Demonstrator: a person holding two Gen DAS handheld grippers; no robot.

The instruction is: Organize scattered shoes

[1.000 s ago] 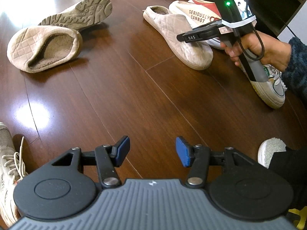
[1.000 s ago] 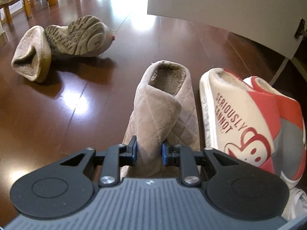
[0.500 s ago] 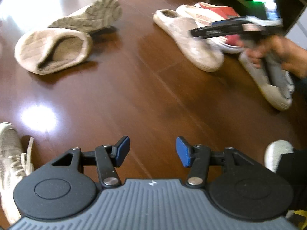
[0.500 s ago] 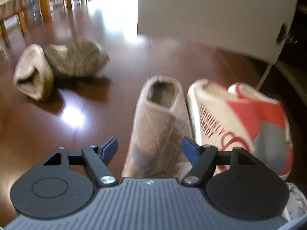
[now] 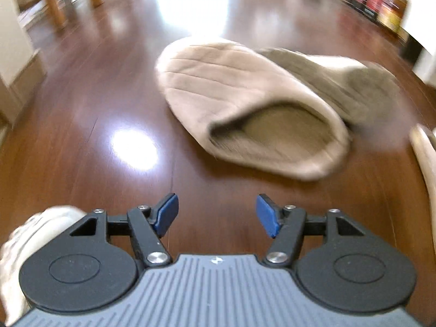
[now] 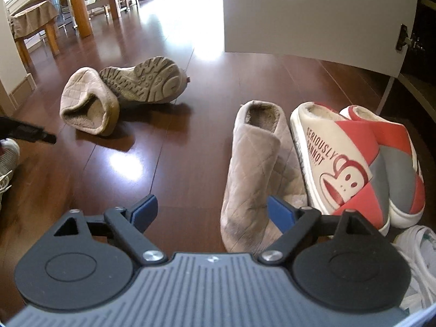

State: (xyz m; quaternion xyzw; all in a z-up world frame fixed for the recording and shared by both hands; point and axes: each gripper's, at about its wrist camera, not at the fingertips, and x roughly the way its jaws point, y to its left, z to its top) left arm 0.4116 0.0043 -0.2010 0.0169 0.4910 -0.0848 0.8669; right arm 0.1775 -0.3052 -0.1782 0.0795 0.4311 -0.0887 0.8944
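Shoes lie scattered on the dark glossy wooden floor [image 5: 81,141]. In the left wrist view, which is blurred, a beige quilted fabric slipper [image 5: 245,103] lies on its side ahead of the left gripper [image 5: 217,214], its opening turned toward the camera. Touching its far right side is a grey-brown shoe [image 5: 362,81], too smeared to make out further. The left gripper's blue-padded jaws are opening and nothing is between them; bare floor shows in the gap. A pale laced shoe [image 5: 32,234] sits at the near left edge, partly behind the gripper body.

In the right wrist view, the right gripper [image 6: 212,210] hangs over the floor with its jaws opening, released and gripping nothing. A second beige quilted slipper [image 6: 253,174] stands flat just beside the right pad, toe toward the camera, not pressed by it. Touching its right side is a pair of red, white and grey printed slippers [image 6: 354,163], side by side. A white sneaker [image 6: 417,253] is at the near right edge. Far left, the first beige slipper [image 6: 87,103] lies on its side against the grey-brown shoe [image 6: 147,81], whose treaded sole is turned up. A grey mesh sneaker [image 6: 8,163] is at the left edge.
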